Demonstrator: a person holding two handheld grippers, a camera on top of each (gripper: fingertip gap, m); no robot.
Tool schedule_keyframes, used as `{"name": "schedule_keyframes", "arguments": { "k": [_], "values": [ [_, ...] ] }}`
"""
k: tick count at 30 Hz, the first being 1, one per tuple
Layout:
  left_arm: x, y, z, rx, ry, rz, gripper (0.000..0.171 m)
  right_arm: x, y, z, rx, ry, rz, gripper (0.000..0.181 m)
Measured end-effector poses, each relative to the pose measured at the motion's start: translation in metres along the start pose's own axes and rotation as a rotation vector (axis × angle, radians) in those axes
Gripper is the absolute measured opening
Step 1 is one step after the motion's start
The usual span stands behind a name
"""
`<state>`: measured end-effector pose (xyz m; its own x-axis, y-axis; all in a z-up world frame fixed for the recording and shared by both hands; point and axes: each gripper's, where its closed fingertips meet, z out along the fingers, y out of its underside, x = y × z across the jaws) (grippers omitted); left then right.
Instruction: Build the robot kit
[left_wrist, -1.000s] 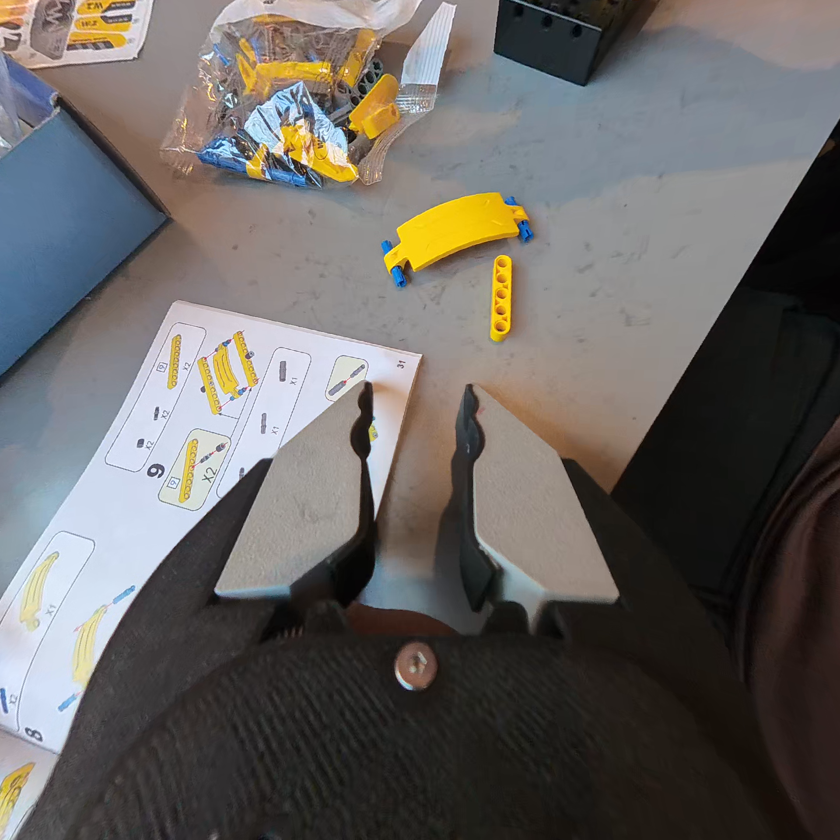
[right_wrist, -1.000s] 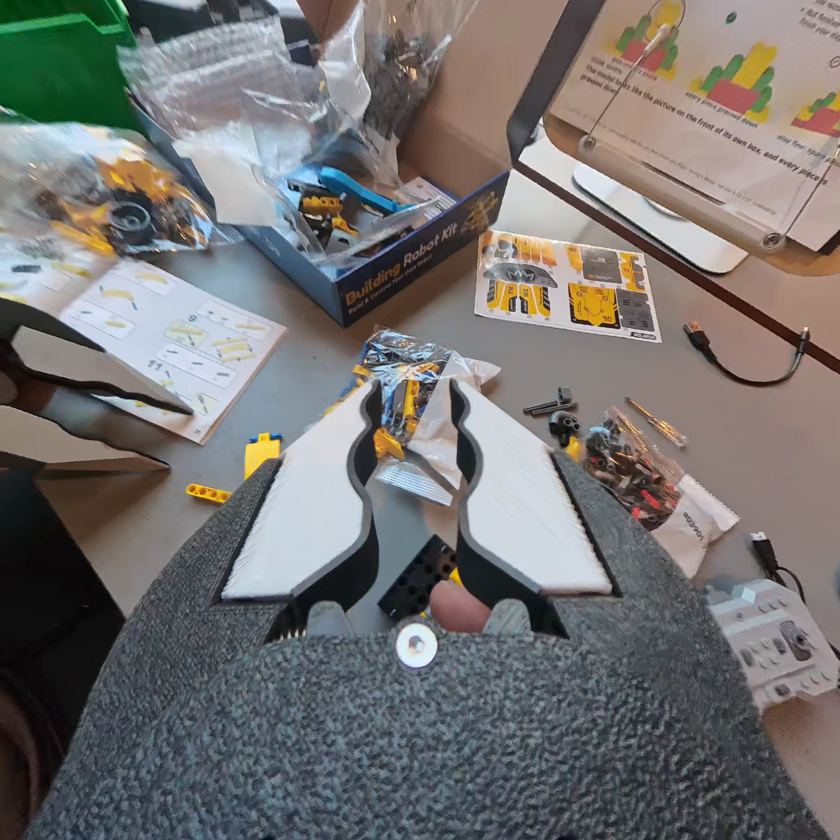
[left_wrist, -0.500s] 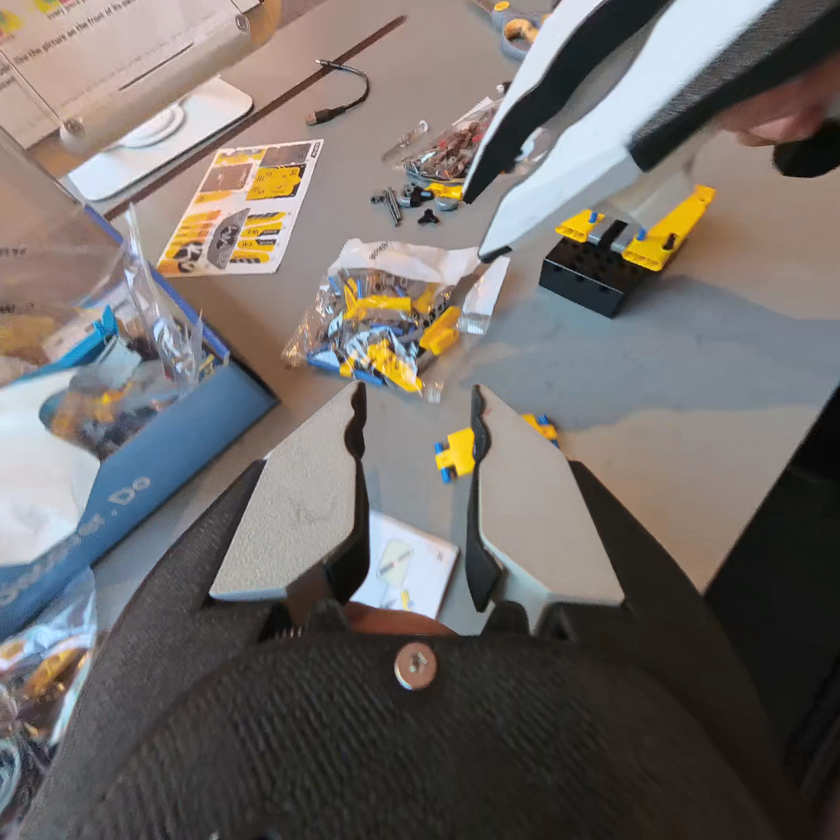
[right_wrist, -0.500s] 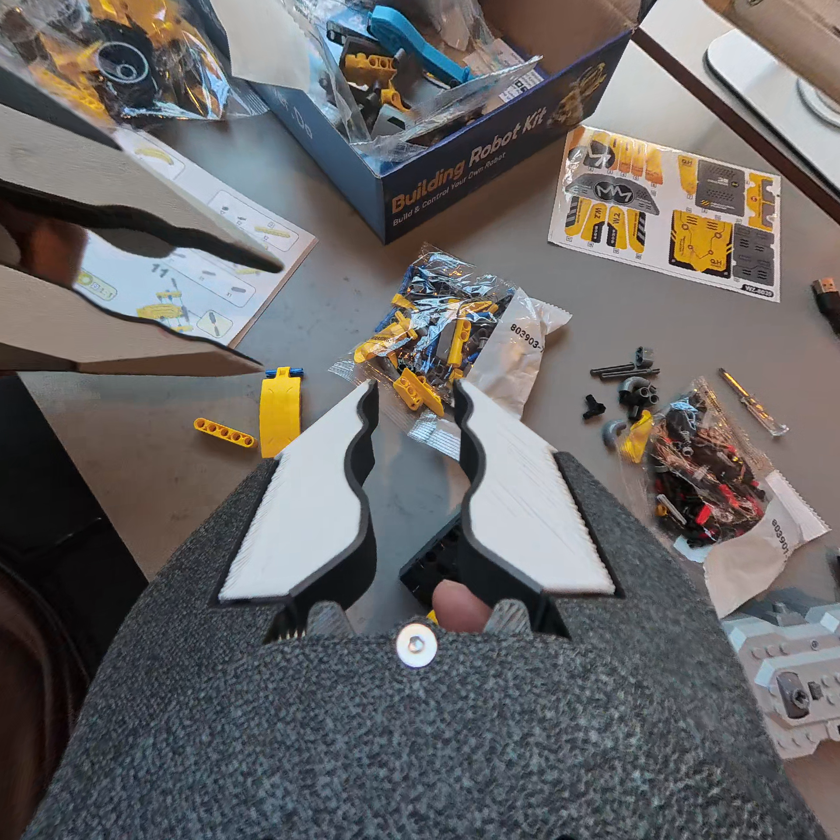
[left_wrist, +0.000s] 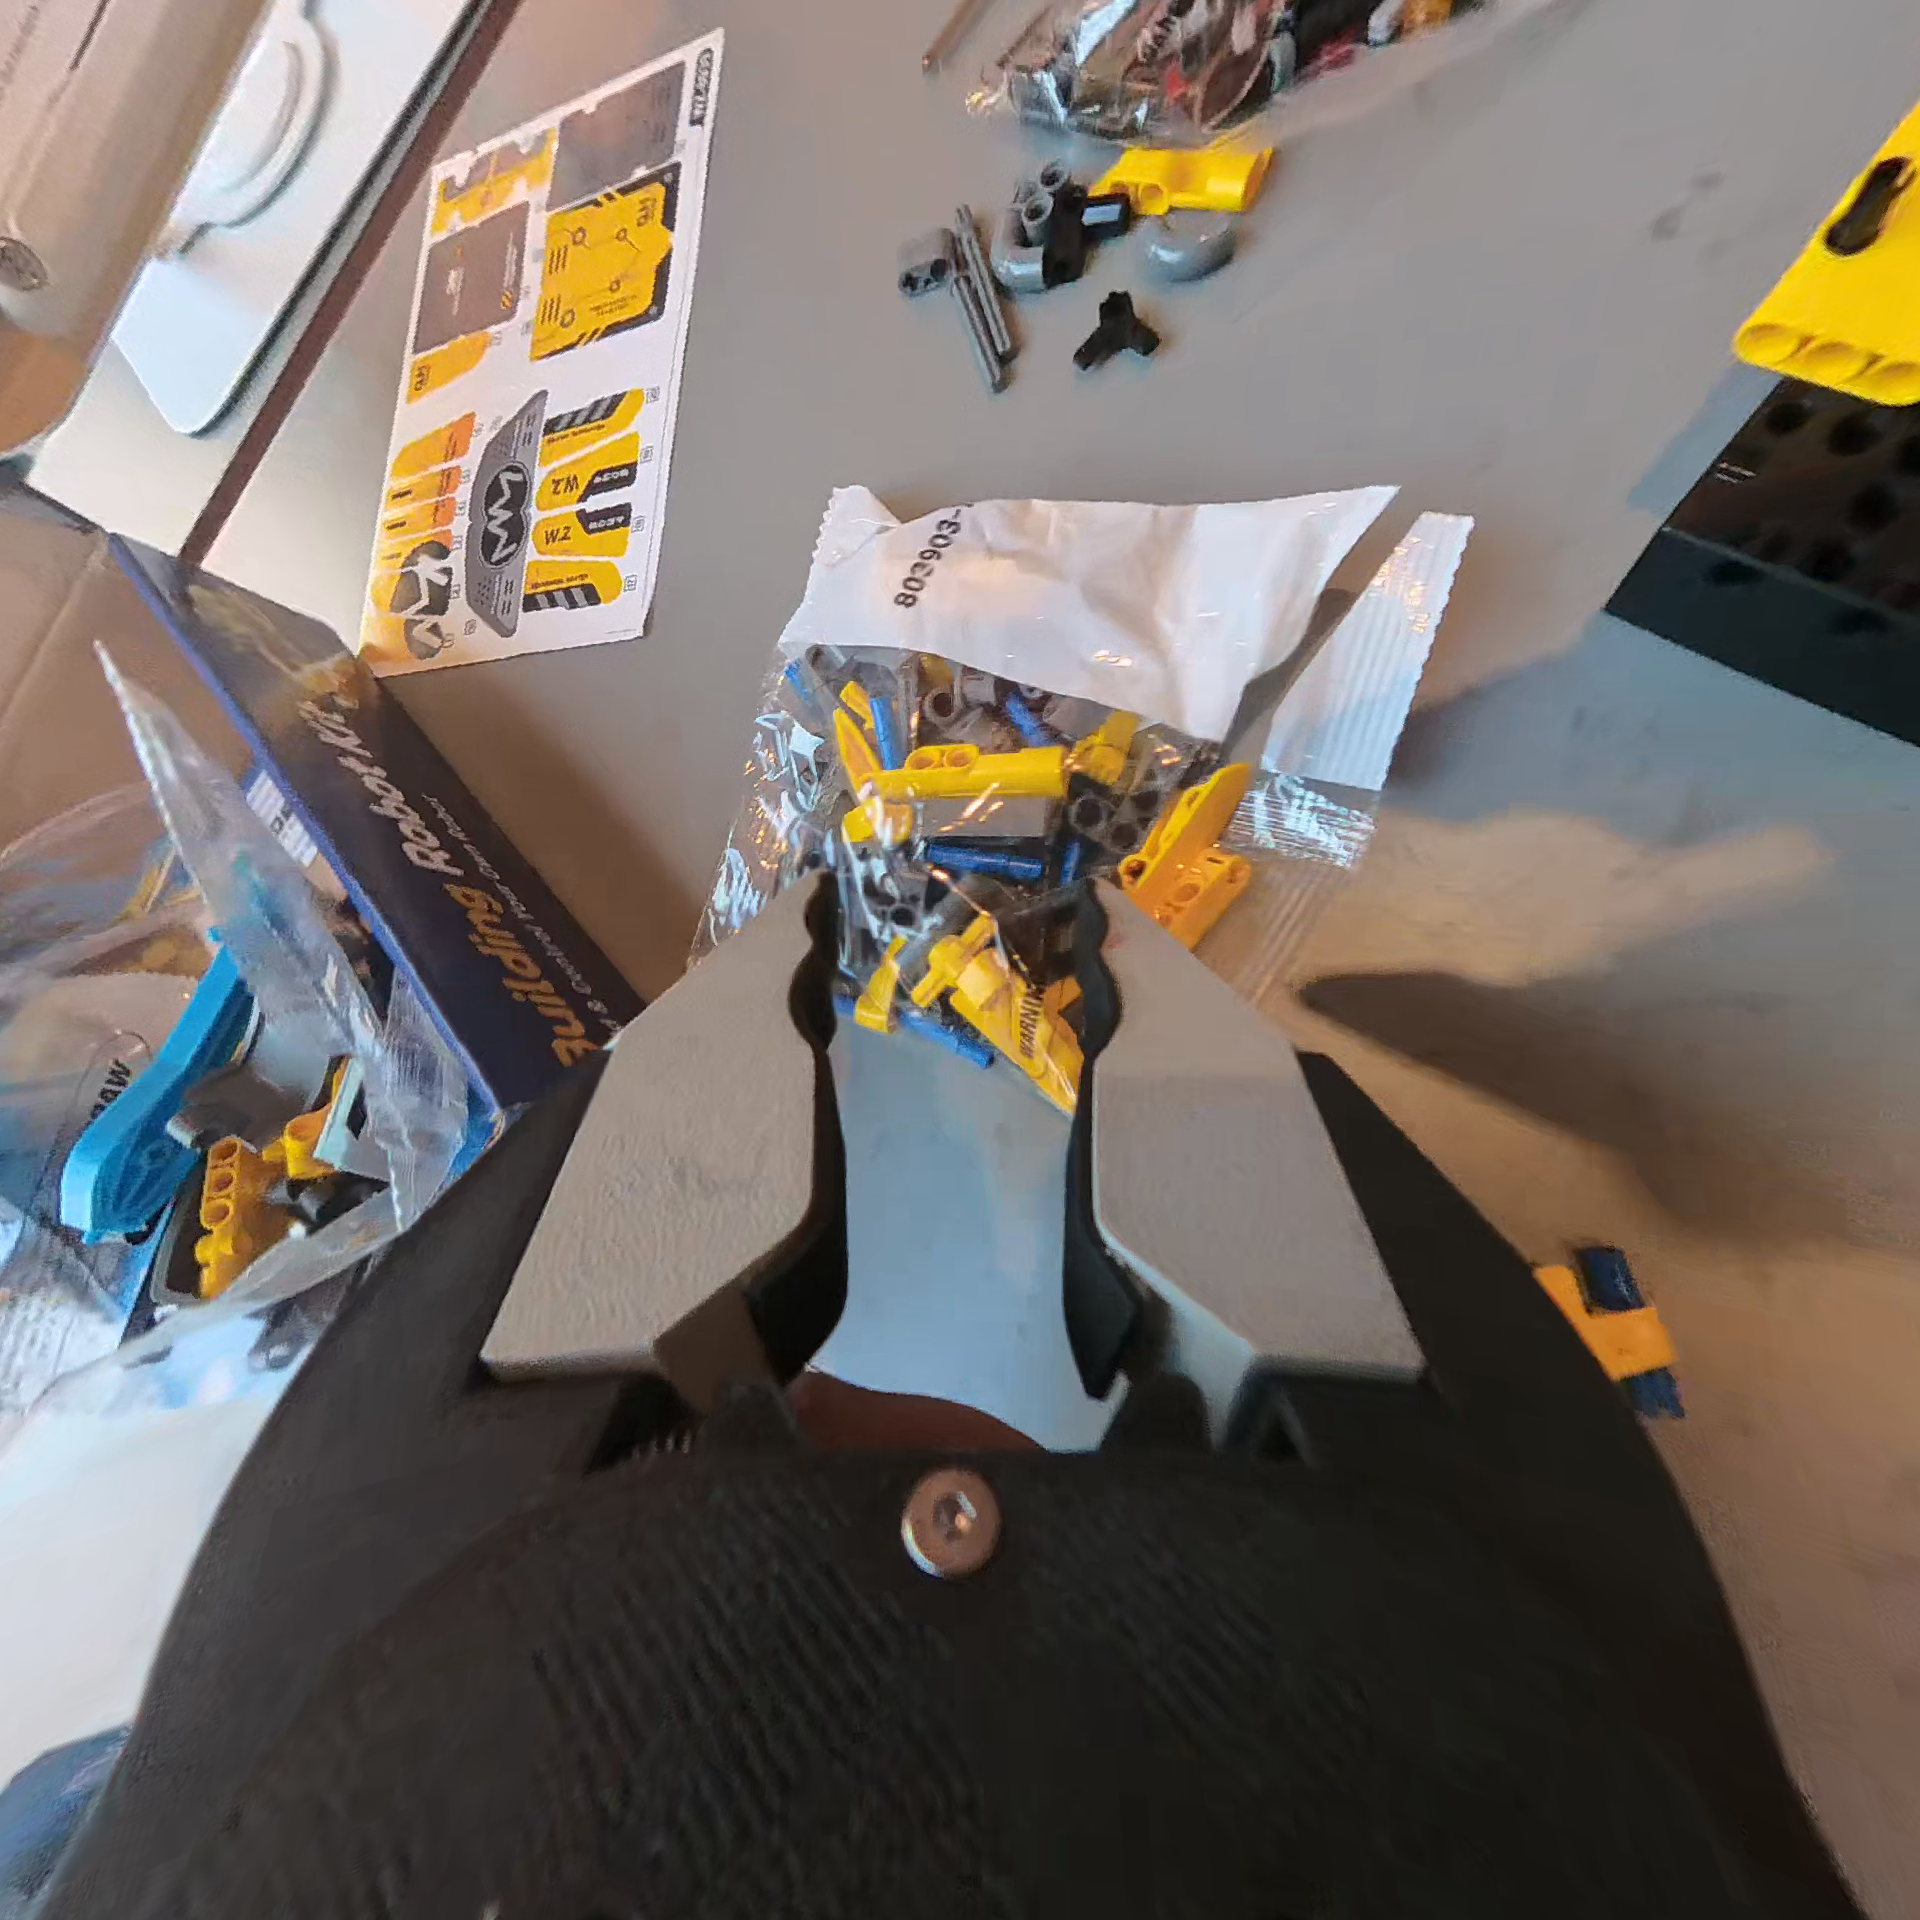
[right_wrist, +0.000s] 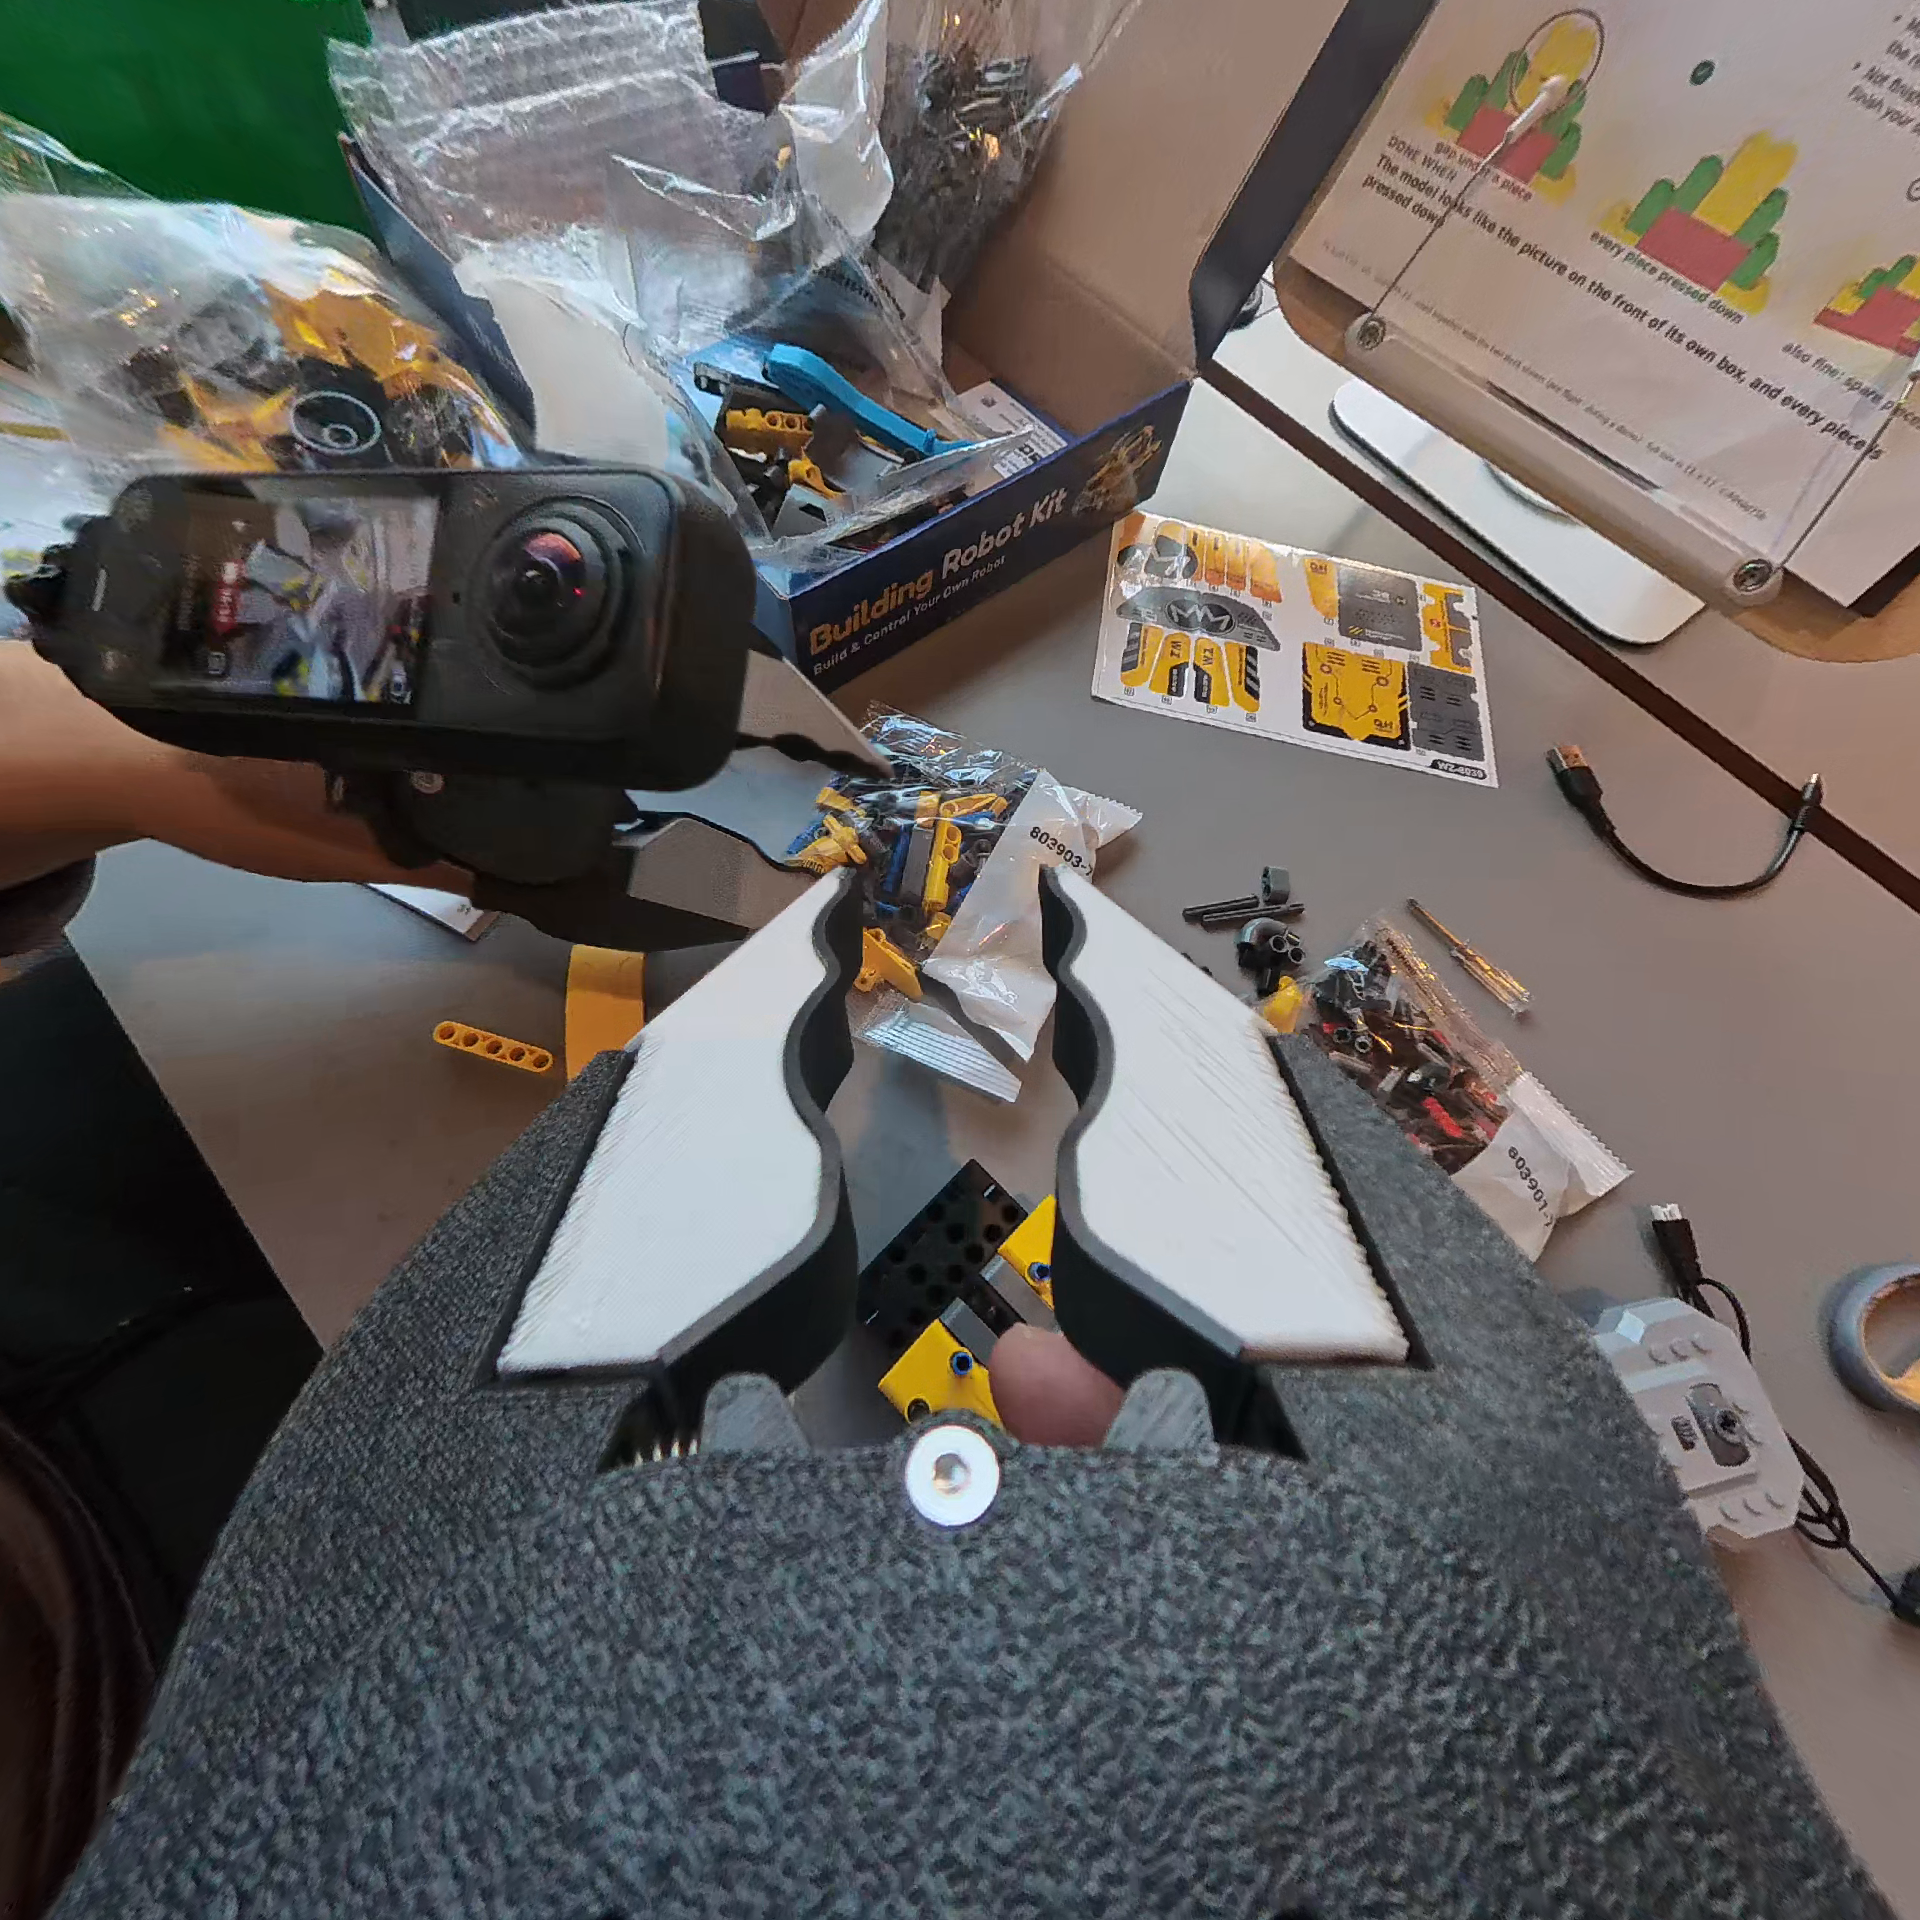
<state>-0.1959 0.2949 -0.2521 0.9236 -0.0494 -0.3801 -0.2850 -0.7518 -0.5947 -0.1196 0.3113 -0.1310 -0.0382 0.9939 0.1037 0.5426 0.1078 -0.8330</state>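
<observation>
A clear plastic bag of yellow, blue and grey building parts (left_wrist: 997, 810) lies on the grey table. My left gripper (left_wrist: 951, 914) is open, with its tips over the bag's near end. In the right wrist view the left gripper (right_wrist: 842, 821) reaches the bag (right_wrist: 935, 862) from the left, with a black camera (right_wrist: 416, 603) on top of it. My right gripper (right_wrist: 948, 894) is open and empty, just short of the same bag. A black block with yellow pieces (right_wrist: 935, 1257) lies under its fingers.
An open blue kit box (right_wrist: 966, 561) holds more bags at the back left. Near it lie a sticker sheet (right_wrist: 1299, 644), a bag of black and red parts (right_wrist: 1423, 1070) and loose small parts (left_wrist: 1039, 239). A yellow beam (right_wrist: 494, 1044) and curved yellow panel (right_wrist: 603, 997) lie by the table's near edge. A grey hub (right_wrist: 1704, 1423) sits at the right. About 15 cm separates my left fingertips from my right.
My left gripper has moved from over the instruction sheet and the yellow panel up to the parts bag. My right gripper stays open near the bag.
</observation>
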Motion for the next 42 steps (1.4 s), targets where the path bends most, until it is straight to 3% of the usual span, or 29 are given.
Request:
{"name": "schedule_keyframes", "arguments": {
  "k": [8, 24, 33, 42],
  "values": [
    [-0.004, -0.006, -0.001, -0.001, 0.029, -0.023, 0.001, 0.003, 0.002, -0.003, -0.006, -0.013, -0.001, 0.034],
    [-0.001, -0.013, -0.039, 0.020, 0.254, -0.347, 0.000, -0.024, 0.043, 0.026, -0.206, -0.113, -0.082, 0.033],
    [0.013, 0.005, -0.069, 0.141, 0.312, -0.500, 0.000, -0.056, 0.073, 0.050, -0.352, -0.165, -0.189, 0.022],
    [0.017, 0.024, -0.083, 0.227, 0.312, -0.585, 0.000, -0.056, 0.072, 0.055, -0.355, -0.144, -0.184, 0.019]
  ]
}}
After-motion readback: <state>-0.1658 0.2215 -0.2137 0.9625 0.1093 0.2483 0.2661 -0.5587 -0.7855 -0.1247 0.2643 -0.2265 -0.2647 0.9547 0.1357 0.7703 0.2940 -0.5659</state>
